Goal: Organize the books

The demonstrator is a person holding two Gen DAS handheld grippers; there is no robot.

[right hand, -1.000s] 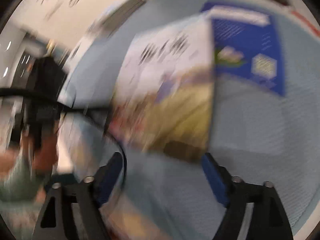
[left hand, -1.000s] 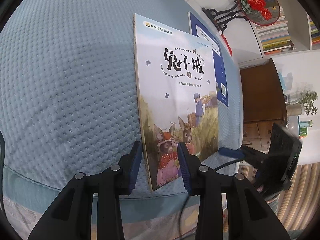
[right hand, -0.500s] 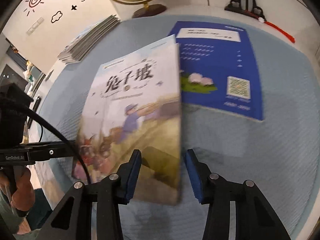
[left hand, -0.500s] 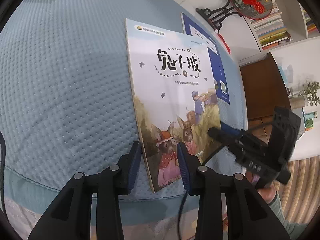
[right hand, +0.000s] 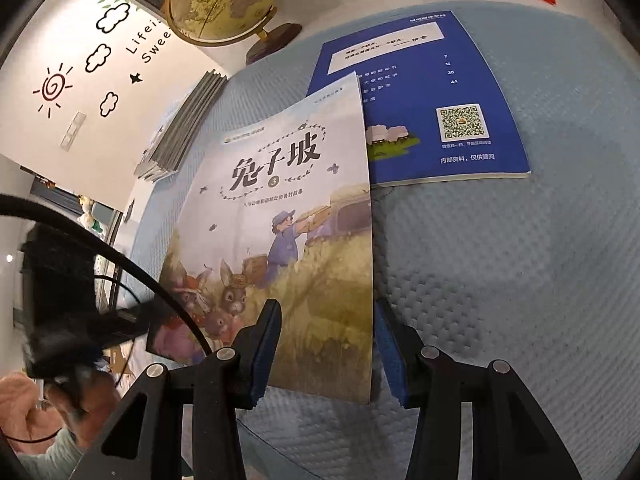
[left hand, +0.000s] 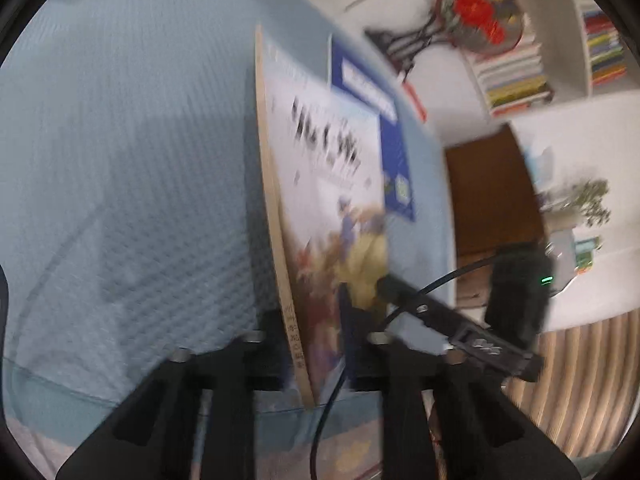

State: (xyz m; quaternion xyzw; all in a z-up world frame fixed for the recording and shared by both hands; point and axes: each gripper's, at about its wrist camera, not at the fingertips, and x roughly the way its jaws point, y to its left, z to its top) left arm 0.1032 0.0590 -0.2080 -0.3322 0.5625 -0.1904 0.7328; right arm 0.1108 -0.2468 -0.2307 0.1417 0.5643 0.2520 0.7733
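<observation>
A table under a pale blue quilted cloth point(right hand: 500, 280) carries the things. A blue booklet point(right hand: 472, 92) lies flat near the far edge. A stack of thin grey books point(right hand: 188, 120) sits at the far left corner, with a globe point(right hand: 224, 0) beside it.

A white wall point(right hand: 60, 120) bore cloud and sun drawings, with a globe point(right hand: 220, 0) beside it. Elsewhere stood a white bookshelf point(left hand: 560, 40), a brown cabinet point(left hand: 492, 196) and striped flooring point(left hand: 580, 380).
</observation>
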